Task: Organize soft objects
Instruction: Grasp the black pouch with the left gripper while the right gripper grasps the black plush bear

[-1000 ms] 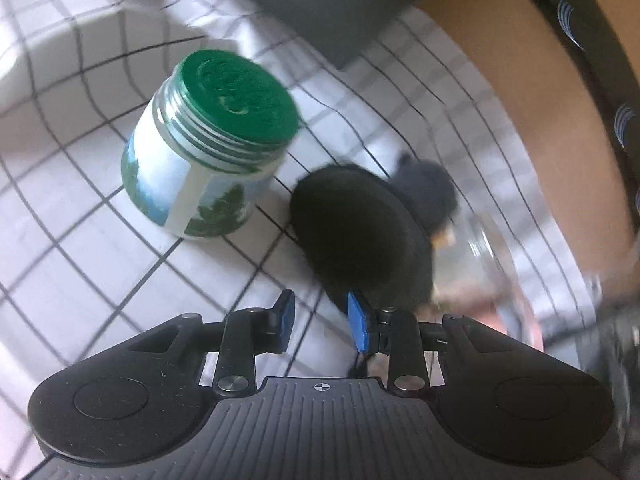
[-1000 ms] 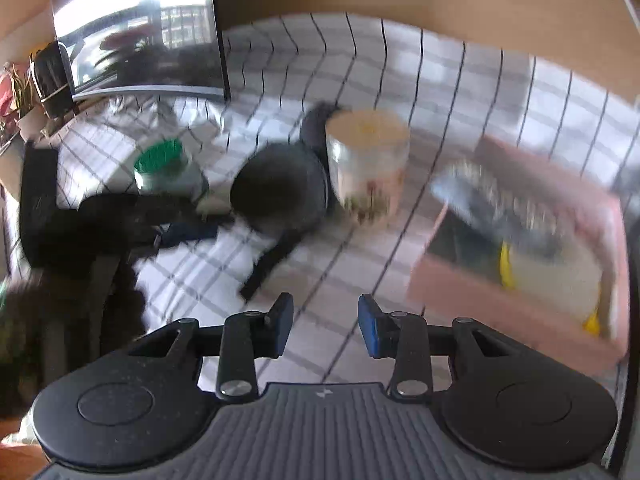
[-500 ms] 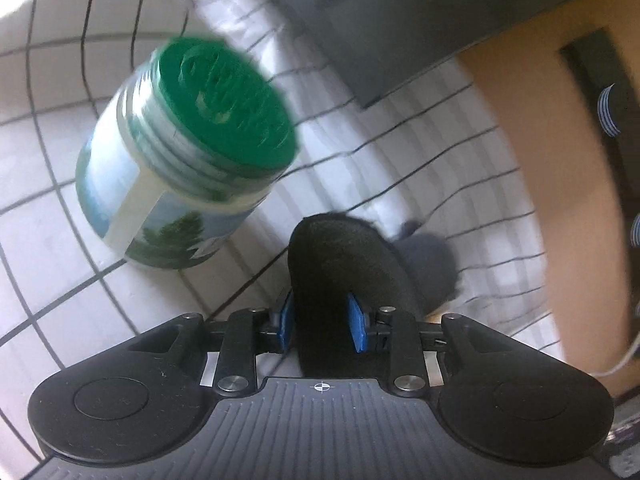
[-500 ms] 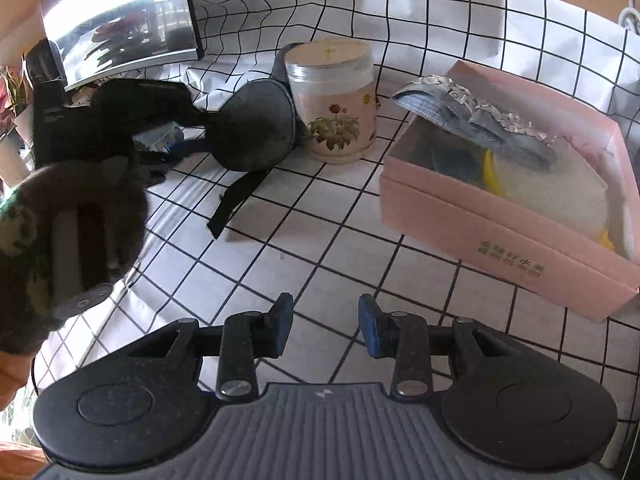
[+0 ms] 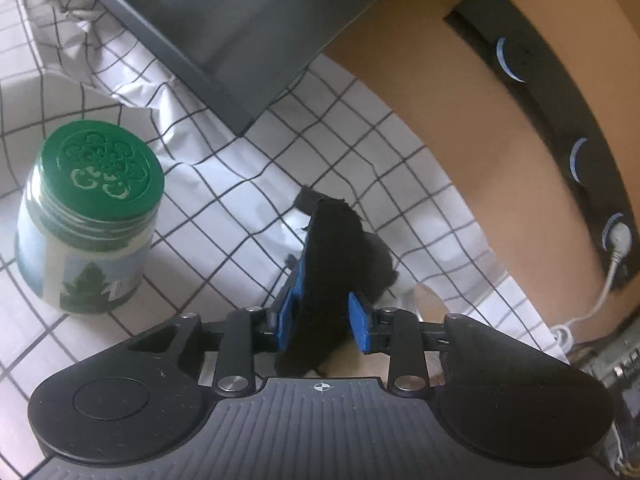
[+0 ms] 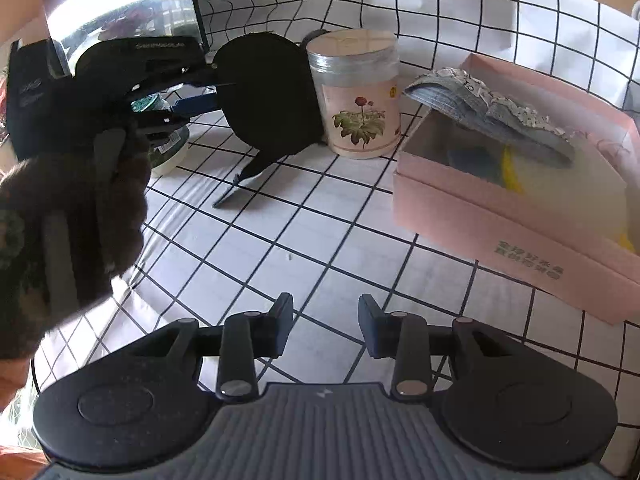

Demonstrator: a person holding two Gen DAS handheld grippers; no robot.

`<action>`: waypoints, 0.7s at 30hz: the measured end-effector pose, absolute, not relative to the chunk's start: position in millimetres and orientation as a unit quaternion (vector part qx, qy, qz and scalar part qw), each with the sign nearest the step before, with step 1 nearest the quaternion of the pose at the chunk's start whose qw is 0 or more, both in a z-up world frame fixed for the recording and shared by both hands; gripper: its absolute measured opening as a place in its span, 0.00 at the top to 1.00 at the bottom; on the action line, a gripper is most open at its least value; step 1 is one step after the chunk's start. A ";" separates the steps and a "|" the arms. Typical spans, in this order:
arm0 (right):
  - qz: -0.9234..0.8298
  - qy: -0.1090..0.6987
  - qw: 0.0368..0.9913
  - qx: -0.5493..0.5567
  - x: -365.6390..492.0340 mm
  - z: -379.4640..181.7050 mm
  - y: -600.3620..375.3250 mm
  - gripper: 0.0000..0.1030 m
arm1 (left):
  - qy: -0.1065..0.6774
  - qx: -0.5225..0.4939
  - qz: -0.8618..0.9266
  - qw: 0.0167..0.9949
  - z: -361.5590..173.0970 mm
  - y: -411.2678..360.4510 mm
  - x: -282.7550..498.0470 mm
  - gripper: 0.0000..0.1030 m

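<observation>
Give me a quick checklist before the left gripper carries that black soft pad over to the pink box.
1. Left gripper shut on the black pad: ok.
2. Pad lifted off the checked cloth: ok, though its strap trails down to the cloth.
3. Floral jar in the path to the pink box: not ok, go around.
4. Room in the box: cannot tell; grey fabric drapes over it.
5. Right gripper open, empty: ok.
</observation>
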State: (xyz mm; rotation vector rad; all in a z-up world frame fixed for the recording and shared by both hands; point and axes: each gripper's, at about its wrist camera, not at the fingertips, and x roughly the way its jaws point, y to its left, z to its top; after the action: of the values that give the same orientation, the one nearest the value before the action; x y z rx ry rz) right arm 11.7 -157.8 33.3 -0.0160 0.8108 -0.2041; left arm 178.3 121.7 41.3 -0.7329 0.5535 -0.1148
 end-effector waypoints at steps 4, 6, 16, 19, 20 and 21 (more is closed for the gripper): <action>-0.111 0.389 0.915 -0.008 6.9 37.3 -155.9 0.66 | 0.277 -0.344 -0.049 0.896 39.2 125.4 188.6 0.66; -0.117 0.385 0.915 -0.012 2.5 40.4 -152.3 0.66 | 0.273 -0.322 -0.047 0.905 41.1 122.1 188.6 0.73; -0.140 0.383 0.913 -0.027 -1.2 44.8 -142.8 0.65 | 0.302 -0.243 -0.026 0.921 38.3 109.9 212.0 0.76; -0.145 0.386 0.910 -0.041 -0.7 43.1 -138.3 0.65 | 0.296 -0.222 -0.031 0.929 35.2 105.7 214.3 0.75; -0.147 0.386 0.910 -0.046 -1.0 42.8 -136.6 0.65 | 0.292 -0.220 -0.032 0.930 34.7 105.4 213.8 0.78; -0.149 0.386 0.909 -0.049 -1.2 42.5 -135.1 0.65 | 0.292 -0.219 -0.029 0.930 34.1 106.3 213.5 0.82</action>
State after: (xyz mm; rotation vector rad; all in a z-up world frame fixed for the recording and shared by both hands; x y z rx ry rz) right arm -1.2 -135.1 42.5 -0.1015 0.7960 -0.3072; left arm 213.5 106.3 34.1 -0.4493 0.5988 -0.0594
